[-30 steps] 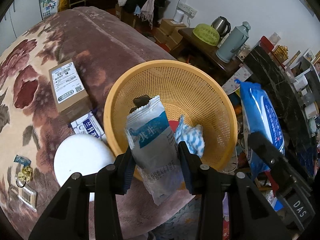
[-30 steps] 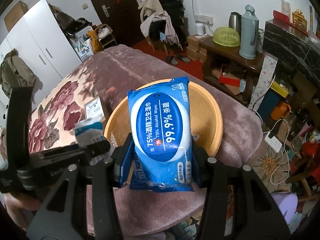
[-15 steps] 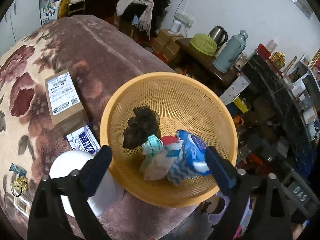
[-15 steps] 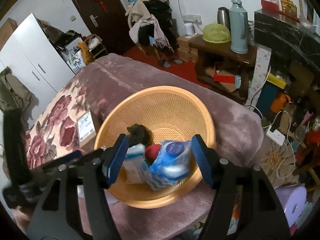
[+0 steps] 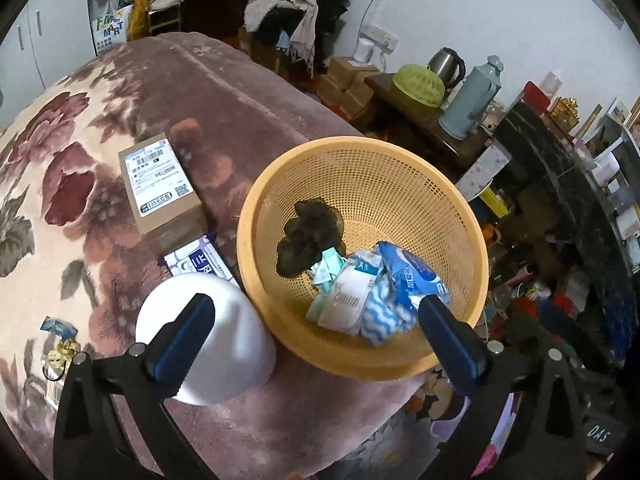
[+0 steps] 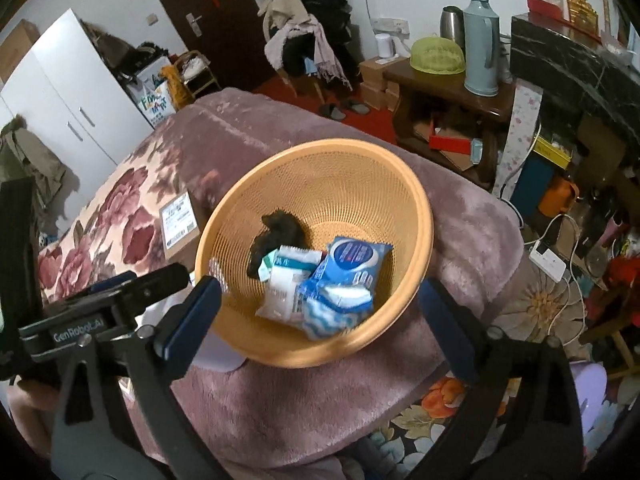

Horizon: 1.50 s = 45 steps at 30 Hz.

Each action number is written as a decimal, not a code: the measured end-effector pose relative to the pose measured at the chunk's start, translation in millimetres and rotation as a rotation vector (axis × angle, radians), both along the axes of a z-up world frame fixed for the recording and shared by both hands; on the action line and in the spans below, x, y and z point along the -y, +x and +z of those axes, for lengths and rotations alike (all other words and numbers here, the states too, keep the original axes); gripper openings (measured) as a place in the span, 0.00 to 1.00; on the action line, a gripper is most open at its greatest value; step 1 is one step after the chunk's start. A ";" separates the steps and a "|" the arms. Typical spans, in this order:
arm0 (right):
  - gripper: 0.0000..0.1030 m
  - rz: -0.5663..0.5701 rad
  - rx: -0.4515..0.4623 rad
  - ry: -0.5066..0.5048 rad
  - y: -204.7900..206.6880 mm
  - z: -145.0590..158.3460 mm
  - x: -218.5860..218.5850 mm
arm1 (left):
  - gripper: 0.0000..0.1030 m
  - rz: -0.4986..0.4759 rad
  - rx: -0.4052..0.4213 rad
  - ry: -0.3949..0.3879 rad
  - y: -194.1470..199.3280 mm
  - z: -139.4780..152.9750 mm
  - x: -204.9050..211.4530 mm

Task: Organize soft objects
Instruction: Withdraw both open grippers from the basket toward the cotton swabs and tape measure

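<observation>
An orange mesh basket [image 5: 360,168] [image 6: 320,148] sits on the plush floral blanket near the bed's edge. Inside lie a blue wet-wipes pack [image 5: 412,276] [image 6: 352,258], a white and blue pouch [image 5: 352,292] [image 6: 288,284], a blue-and-white cloth [image 5: 380,316] [image 6: 328,316] and a dark fuzzy item [image 5: 308,236] [image 6: 280,232]. My left gripper [image 5: 316,312] hovers over the basket's near rim, jaws opening wide, gripping nothing. My right gripper [image 6: 320,292] hangs above the same side, jaws also opening and holding nothing.
A cardboard parcel [image 5: 160,184] and a printed tissue pack [image 5: 200,264] lie left of the basket. A white round object [image 5: 216,332] touches its near left side. Past the bed edge stands a wooden table [image 6: 448,88] with a thermos and kettle, amid floor clutter.
Both grippers opened and let go: the white pouch dropped from the left and the blue wipes pack from the right, and both now rest in the basket.
</observation>
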State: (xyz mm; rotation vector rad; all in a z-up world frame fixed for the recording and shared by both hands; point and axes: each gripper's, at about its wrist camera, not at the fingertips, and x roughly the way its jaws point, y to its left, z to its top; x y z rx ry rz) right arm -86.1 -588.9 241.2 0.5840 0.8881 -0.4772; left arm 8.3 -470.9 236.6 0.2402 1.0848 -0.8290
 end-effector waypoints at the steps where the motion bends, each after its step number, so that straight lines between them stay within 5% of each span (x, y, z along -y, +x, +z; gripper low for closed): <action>1: 0.98 0.002 -0.005 -0.003 -0.3 0.5 -1.4 | 0.99 -0.001 -0.001 -0.001 -0.3 0.6 -1.2; 45: 1.00 0.169 -0.071 -0.092 32.8 25.2 -98.8 | 0.99 0.102 -0.009 -0.052 15.2 12.2 -124.8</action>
